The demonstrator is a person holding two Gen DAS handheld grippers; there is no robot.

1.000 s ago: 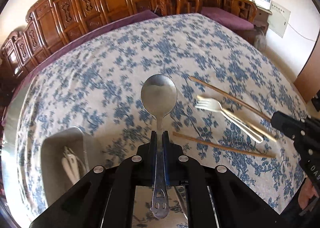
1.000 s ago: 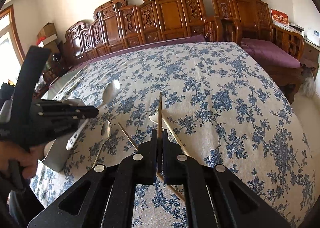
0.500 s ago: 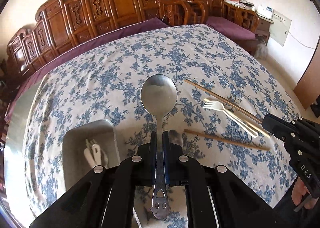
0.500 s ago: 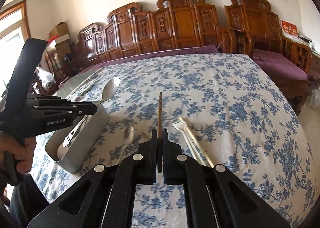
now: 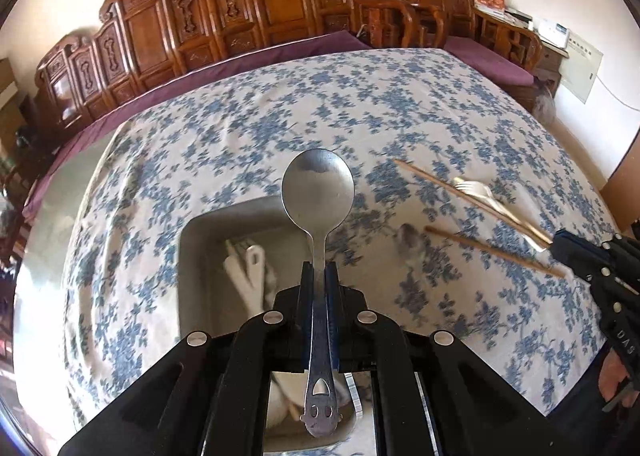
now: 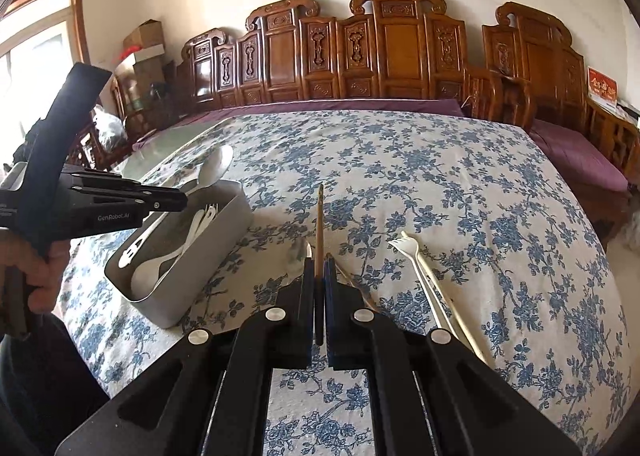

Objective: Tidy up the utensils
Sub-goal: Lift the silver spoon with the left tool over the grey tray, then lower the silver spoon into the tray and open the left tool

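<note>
My left gripper (image 5: 319, 270) is shut on a large metal spoon (image 5: 318, 191) and holds it above the grey utensil box (image 5: 188, 256), which has white plastic utensils (image 5: 248, 272) inside. In the right wrist view the left gripper (image 6: 176, 201) hovers over the box (image 6: 208, 256) with the spoon (image 6: 214, 169) sticking out. My right gripper (image 6: 319, 270) is shut on a wooden chopstick (image 6: 319, 223), lifted above the table. It also shows in the left wrist view (image 5: 560, 244). On the cloth lie white forks (image 6: 416, 260), another chopstick (image 5: 492, 252) and a small metal spoon (image 5: 410, 238).
The table has a blue floral cloth (image 6: 440, 175). Carved wooden chairs (image 6: 400, 55) line the far side, with purple cushions (image 6: 576, 155). Glass tabletop shows bare at the left edge (image 5: 44, 223).
My left gripper has carried the large spoon left, so the grey box now sits right under it. My right gripper has lifted the chopstick higher off the cloth.
</note>
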